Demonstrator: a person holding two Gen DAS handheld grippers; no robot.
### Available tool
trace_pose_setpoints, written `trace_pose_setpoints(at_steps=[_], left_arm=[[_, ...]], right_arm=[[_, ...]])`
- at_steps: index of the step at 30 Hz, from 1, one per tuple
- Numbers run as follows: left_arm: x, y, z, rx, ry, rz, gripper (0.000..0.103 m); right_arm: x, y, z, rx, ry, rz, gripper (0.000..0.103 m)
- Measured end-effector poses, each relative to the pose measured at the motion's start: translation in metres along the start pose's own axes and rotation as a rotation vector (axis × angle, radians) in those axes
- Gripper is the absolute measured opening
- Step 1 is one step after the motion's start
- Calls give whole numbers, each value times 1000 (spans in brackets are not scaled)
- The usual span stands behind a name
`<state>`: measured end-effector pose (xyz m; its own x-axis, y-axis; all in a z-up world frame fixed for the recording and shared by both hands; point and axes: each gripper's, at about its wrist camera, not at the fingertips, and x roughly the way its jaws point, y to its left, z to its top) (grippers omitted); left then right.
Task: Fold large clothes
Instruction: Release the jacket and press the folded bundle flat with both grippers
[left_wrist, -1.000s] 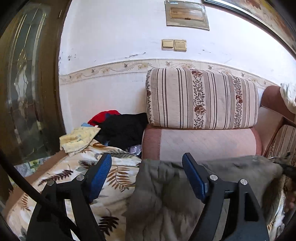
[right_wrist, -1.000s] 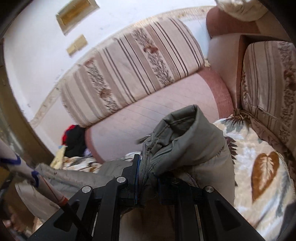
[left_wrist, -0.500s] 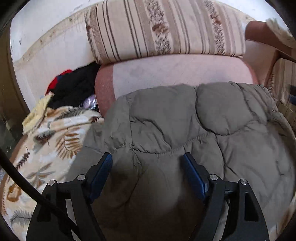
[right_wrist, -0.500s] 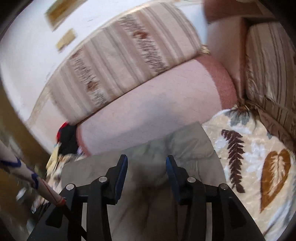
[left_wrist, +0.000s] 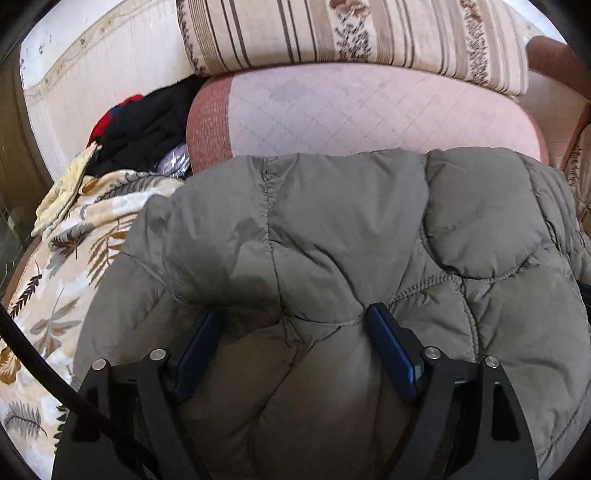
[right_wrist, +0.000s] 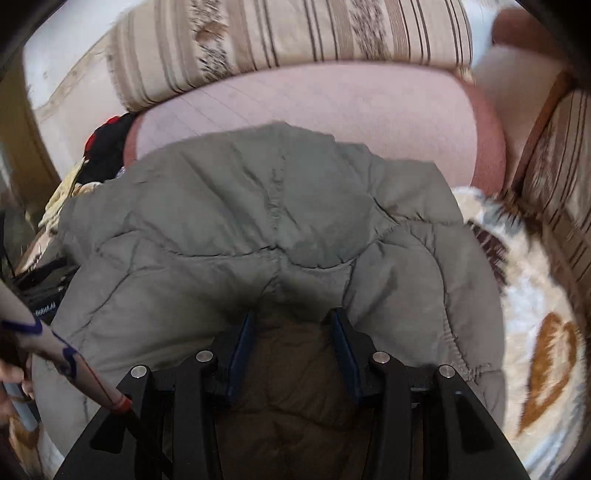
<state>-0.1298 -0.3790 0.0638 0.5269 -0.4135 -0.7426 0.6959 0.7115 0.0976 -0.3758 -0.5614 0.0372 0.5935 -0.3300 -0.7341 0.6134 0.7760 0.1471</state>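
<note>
Both grippers: lowered onto the folded jacket (left_wrist: 332, 236), which a second ago hung bunched from the right one.
Left gripper (left_wrist: 295, 350): jaws wide, just widened, pressing into padding, gripping nothing.
Right gripper (right_wrist: 293, 350): half open, jacket let go.
Jacket position: on leaf-print cover (left_wrist: 55, 295), bolster (left_wrist: 369, 110) at 12 o'clock.
Judgement: fold laid; flattening under way.

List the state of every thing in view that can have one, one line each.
Quilted jacket: lying puffed up on the leaf-print cover, not flat.
Left gripper: jaws wide, just opened further, pressed down onto the jacket, nothing clamped.
Right gripper: jaws partly open after just opening, jacket fabric between them, not pinched.
Leaf-print cover: spread over the seat, rumpled.
Dark clothes pile: heaped, unfolded.
</note>
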Motion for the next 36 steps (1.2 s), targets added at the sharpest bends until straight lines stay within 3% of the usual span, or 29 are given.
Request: trace_pose_setpoints(at_steps=[5, 6, 9, 12, 16, 21, 25, 27, 32, 36], left_arm=[[7, 1, 11, -31, 79, 42, 89], [-9, 4, 6, -44, 57, 26, 81], [-56, 13, -14, -58, -8, -40, 79], [-111, 25, -53, -73, -99, -20, 79], [-141, 37, -94, -115, -129, 16, 79], [-136, 53, -113, -154, -121, 100, 79], [-115, 62, -115, -184, -89, 90, 79], [-98, 65, -120, -187, -52, 75, 83], [-81, 64, -122, -182, -19, 65, 86], [-83, 62, -121, -204, -44, 86, 86]], right_arm=[[16, -10, 10, 65, 65, -22, 43], [12, -10, 11, 72, 62, -31, 43], [-30, -7, 2, 133, 15, 23, 43], [-84, 9, -26, 116, -84, 37, 43], [-123, 28, -74, 125, -135, 68, 43], [-124, 37, -91, 102, -158, 3, 43], [-111, 36, -91, 91, -170, -35, 43], [-94, 33, -94, 93, -128, -77, 43], [-59, 16, -96, 143, -38, -43, 38], [-54, 13, -97, 141, -38, -33, 38]])
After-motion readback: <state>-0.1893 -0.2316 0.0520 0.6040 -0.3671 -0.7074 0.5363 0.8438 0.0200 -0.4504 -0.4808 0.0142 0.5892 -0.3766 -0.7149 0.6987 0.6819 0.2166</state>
